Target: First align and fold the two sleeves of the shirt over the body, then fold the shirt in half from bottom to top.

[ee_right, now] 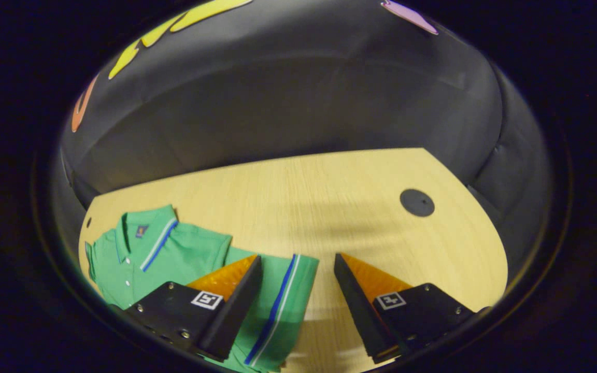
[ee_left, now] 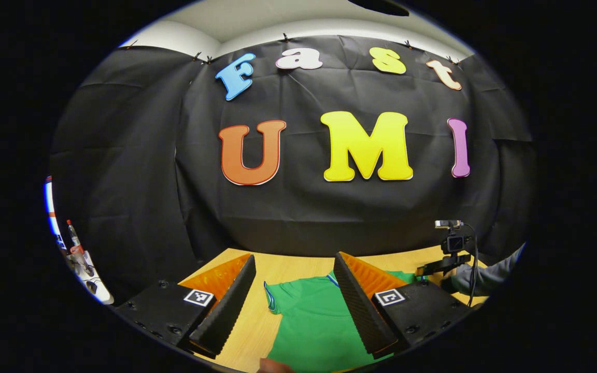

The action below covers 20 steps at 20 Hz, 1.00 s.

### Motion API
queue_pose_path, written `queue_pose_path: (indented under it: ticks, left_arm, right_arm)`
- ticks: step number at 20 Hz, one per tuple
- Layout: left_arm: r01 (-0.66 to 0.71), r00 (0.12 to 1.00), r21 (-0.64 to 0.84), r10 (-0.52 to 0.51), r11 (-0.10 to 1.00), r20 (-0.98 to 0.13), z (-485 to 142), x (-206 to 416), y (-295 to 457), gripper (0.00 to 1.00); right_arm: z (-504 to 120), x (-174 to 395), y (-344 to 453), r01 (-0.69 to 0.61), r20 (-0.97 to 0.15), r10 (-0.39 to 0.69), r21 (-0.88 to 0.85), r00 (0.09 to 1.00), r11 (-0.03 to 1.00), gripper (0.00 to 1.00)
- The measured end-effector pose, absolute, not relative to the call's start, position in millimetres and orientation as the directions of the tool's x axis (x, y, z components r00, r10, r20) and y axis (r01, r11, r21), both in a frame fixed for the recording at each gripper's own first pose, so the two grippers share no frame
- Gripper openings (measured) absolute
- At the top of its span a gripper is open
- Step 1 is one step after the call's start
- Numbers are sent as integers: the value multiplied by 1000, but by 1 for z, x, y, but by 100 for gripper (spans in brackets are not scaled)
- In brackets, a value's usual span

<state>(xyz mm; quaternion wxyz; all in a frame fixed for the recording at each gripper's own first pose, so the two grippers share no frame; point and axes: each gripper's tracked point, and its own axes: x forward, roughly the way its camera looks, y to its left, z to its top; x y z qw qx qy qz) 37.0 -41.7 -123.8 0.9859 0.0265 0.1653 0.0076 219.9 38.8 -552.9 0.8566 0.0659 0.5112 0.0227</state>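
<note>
So there's just one green polo shirt with blue and white stripe trim (ee_right: 174, 254) lying flat on the light wooden table (ee_right: 329, 197), its two sleeves unfolded, and both the left gripper (ee_left: 293, 300) and right gripper (ee_right: 298, 305) hover spread wide above it, pinching nothing
</note>
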Motion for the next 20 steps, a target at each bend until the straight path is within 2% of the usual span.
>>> queue_pose_path:
  ticks: [3, 4, 5, 10, 14, 20]
  left_arm:
    - [3, 941, 54, 15, 999, -339, -131, 36, -48, 97]
    - [4, 937, 52, 14, 999, -350, -134, 35, -49, 97]
    - [4, 935, 45, 12, 999, -355, -135, 33, -51, 97]
    - [2, 939, 51, 16, 999, -345, -129, 29, -52, 97]
    - [-16, 940, 52, 33, 998, -339, -126, 25, -45, 97]
    - [-11, 942, 46, 26, 999, -335, -122, 18, -49, 97]
  right_arm:
    - [-541, 218, 49, 52, -864, 134, 181, 485, 982, 7]
    - [-542, 216, 51, 74, -871, 137, 194, 473, 978, 7]
    - [-541, 217, 50, 78, -867, 138, 199, 479, 977, 2]
    - [-534, 212, 54, 63, -867, 154, 208, 473, 976, 1]
    - [-503, 219, 61, 4, -824, 171, 206, 541, 979, 1]
    - [-440, 218, 115, -138, -738, 279, 248, 614, 959, 1]
